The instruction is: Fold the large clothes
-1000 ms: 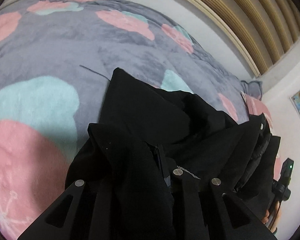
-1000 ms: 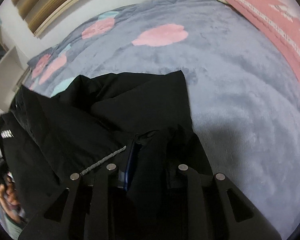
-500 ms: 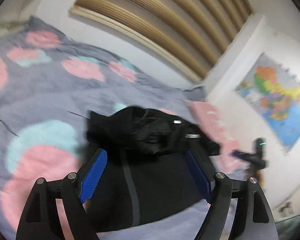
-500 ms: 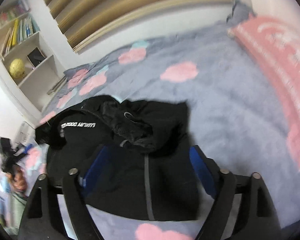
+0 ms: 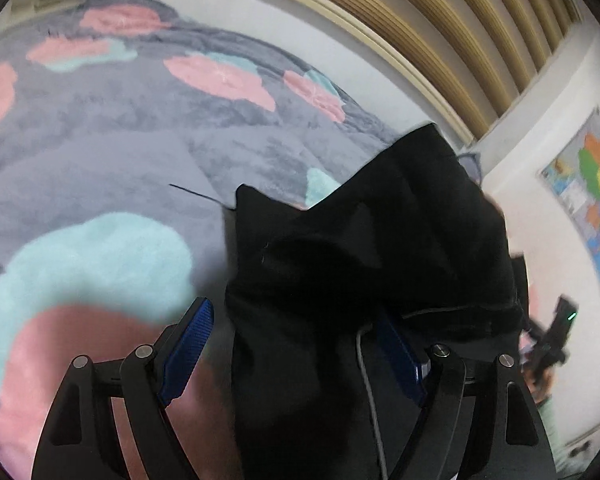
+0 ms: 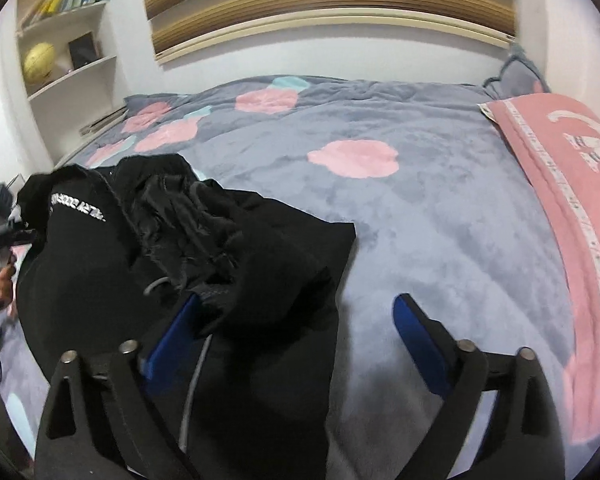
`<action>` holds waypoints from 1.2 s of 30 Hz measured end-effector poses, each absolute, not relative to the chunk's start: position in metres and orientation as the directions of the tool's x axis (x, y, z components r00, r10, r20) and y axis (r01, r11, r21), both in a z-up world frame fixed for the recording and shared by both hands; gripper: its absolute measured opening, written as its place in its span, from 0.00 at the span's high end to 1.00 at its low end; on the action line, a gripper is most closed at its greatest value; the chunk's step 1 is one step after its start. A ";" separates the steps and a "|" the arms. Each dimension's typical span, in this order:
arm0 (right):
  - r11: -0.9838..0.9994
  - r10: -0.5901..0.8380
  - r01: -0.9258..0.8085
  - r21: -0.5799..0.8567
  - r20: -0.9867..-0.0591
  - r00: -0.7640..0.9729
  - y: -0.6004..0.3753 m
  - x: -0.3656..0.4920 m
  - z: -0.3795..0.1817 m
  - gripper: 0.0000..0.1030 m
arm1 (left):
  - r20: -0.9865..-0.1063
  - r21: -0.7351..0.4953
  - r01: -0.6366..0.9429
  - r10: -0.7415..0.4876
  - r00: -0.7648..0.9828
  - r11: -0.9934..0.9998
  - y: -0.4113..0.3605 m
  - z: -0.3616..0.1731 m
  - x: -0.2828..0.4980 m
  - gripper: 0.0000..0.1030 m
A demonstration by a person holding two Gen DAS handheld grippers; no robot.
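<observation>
Black jacket [image 6: 204,264] rumpled, bunched on plush grey blanket [image 6: 420,208].

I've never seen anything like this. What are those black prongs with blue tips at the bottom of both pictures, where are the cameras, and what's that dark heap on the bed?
There is no robot here: a person holds a hand tool in each hand, each with two fingers and a wide-angle camera looking forward along them. One picture comes from the left gripper, the other from the right gripper. The blue strips are the fingers' grip pads.

The dark heap is a black jacket, crumpled, with white lettering on it, lying on a grey blanket patterned with pink and teal shapes. A pink pillow lies at the bed's right side.

Nothing is gripped. The left jaws stand apart with jacket fabric loose between them; the right jaws are opening, with fabric beside one pad only. In the left view's edge you glimpse the other tool.
</observation>
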State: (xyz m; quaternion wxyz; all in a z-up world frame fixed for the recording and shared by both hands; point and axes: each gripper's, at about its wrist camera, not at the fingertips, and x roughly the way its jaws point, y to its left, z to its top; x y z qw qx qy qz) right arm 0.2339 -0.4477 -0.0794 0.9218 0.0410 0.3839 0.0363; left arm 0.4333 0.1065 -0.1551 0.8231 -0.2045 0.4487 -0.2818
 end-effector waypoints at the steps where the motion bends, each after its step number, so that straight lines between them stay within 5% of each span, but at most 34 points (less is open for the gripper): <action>1: 0.994 0.101 -0.046 0.097 -0.706 0.701 -0.448 0.243 -0.082 0.02 | -0.610 -0.621 0.275 -0.673 0.419 0.734 0.105 -0.158 0.443 0.20; 5: 0.986 0.163 -0.096 0.133 -0.703 0.692 -0.447 0.275 -0.079 0.02 | -0.582 -0.703 0.274 -0.752 0.309 0.656 0.085 -0.169 0.471 0.20; 9: 0.980 0.194 -0.101 0.174 -0.679 0.708 -0.456 0.264 -0.069 0.02 | -0.622 -0.646 0.315 -0.719 0.311 0.695 0.068 -0.167 0.474 0.23; 10: 0.980 0.192 -0.099 0.175 -0.664 0.723 -0.461 0.248 -0.066 0.02 | -0.617 -0.635 0.332 -0.716 0.326 0.698 0.067 -0.165 0.471 0.30; 11: 0.978 0.199 -0.102 0.183 -0.655 0.729 -0.463 0.239 -0.064 0.02 | -0.613 -0.633 0.342 -0.719 0.326 0.695 0.065 -0.165 0.471 0.54; 12: 0.972 0.221 -0.113 0.205 -0.641 0.735 -0.467 0.227 -0.063 0.02 | -0.619 -0.631 0.341 -0.717 0.321 0.697 0.063 -0.166 0.470 0.68; 17: 0.975 0.220 -0.142 0.169 -0.691 0.688 -0.463 0.235 -0.077 0.00 | -0.640 -0.632 0.305 -0.702 0.312 0.712 0.063 -0.173 0.474 0.67; 20: 0.973 0.232 -0.151 0.177 -0.709 0.666 -0.460 0.273 -0.090 0.00 | -0.616 -0.693 0.247 -0.734 0.287 0.678 0.071 -0.180 0.482 0.53; 22: 0.959 0.279 -0.153 0.237 -0.713 0.643 -0.458 0.307 -0.098 0.02 | -0.572 -0.748 0.198 -0.767 0.291 0.633 0.078 -0.183 0.486 0.54; 23: 0.954 0.295 -0.152 0.260 -0.713 0.636 -0.457 0.315 -0.101 0.19 | -0.574 -0.742 0.191 -0.756 0.313 0.642 0.079 -0.181 0.486 0.58; 24: 0.940 0.337 -0.174 0.293 -0.715 0.613 -0.450 0.325 -0.104 0.33 | -0.585 -0.723 0.193 -0.737 0.339 0.663 0.079 -0.177 0.484 0.81; 25: 0.948 0.314 -0.165 0.272 -0.723 0.616 -0.445 0.328 -0.104 0.60 | -0.591 -0.707 0.202 -0.722 0.359 0.678 0.079 -0.170 0.480 0.89; 26: 0.959 0.283 -0.158 0.237 -0.727 0.626 -0.438 0.327 -0.101 0.74 | -0.590 -0.685 0.218 -0.705 0.394 0.695 0.080 -0.160 0.473 0.90; 32: 0.998 0.056 -0.037 0.042 -0.660 0.749 -0.431 0.298 -0.034 0.79 | -0.425 -0.674 0.342 -0.723 0.544 0.654 0.104 -0.069 0.441 0.91; 36: 0.995 -0.100 0.076 -0.065 -0.657 0.747 -0.422 0.324 -0.004 0.80 | -0.480 -0.617 0.310 -0.658 0.580 0.724 0.091 -0.055 0.453 0.91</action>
